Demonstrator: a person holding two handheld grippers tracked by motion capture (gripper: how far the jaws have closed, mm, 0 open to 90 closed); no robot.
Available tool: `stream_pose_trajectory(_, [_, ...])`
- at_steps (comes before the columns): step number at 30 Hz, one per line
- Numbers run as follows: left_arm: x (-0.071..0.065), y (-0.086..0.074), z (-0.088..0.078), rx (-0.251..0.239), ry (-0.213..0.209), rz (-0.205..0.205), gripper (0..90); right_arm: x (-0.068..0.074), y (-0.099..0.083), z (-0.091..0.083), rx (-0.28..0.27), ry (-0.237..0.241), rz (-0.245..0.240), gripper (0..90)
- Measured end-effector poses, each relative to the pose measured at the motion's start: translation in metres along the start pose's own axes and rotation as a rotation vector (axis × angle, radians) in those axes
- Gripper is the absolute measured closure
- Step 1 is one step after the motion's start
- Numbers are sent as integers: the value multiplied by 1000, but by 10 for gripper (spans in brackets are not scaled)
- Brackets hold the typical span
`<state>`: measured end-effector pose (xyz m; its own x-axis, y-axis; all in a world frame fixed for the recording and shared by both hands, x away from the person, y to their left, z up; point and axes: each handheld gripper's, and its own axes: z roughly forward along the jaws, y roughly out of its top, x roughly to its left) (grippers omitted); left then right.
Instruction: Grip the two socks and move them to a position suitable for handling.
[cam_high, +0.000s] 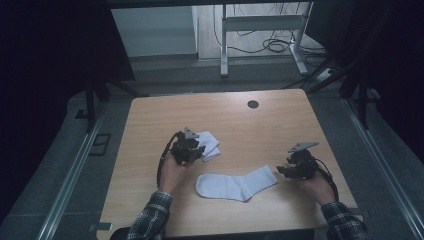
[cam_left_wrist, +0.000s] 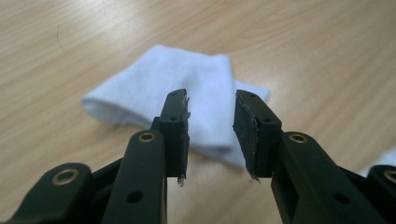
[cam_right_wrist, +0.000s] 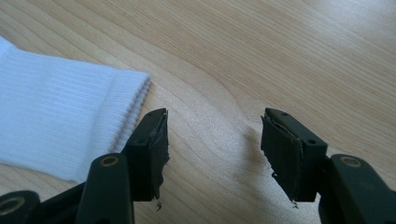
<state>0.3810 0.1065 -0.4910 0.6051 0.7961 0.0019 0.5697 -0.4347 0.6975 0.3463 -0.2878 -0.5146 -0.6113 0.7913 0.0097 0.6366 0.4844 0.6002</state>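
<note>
Left tool (cam_high: 199, 152) jaws apart, empty, folded sock (cam_high: 210, 145) at its 2 o'clock, right tool (cam_high: 281, 171) jaws apart, flat sock (cam_high: 235, 184) cuff at its 9 o'clock, wooden table (cam_high: 240, 120).

So on the table (cam_high: 150, 120) there's a folded sock (cam_high: 209, 144) left of the middle, and a flat sock (cam_high: 235, 184) lies nearer the person. Left gripper (cam_high: 196, 152) sits just beside the folded one, right gripper (cam_high: 281, 171) just off the flat sock's cuff end.
</note>
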Motion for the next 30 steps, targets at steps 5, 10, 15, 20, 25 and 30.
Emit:
stream_pose_trajectory(5, [5,7,20,20,41,-1,655,0,0,0,0,1,1,409])
stream_pose_trajectory(10, [7,4,35,71,59,15,616,-1,0,0,0,4,1,409])
stream_pose_trajectory(15, [12,-1,43,89,52,-35,750,0,0,1,3,6,-7,409])
stream_pose_trajectory(20, [14,3,35,49,14,-85,858,0,0,1,4,7,-9,409])
stream_pose_trajectory(25, [14,15,16,-10,9,-94,858,0,0,0,2,6,-8,410])
stream_pose_trajectory(30, [20,28,-7,-63,11,-114,857,-1,0,-1,-2,1,-9,411])
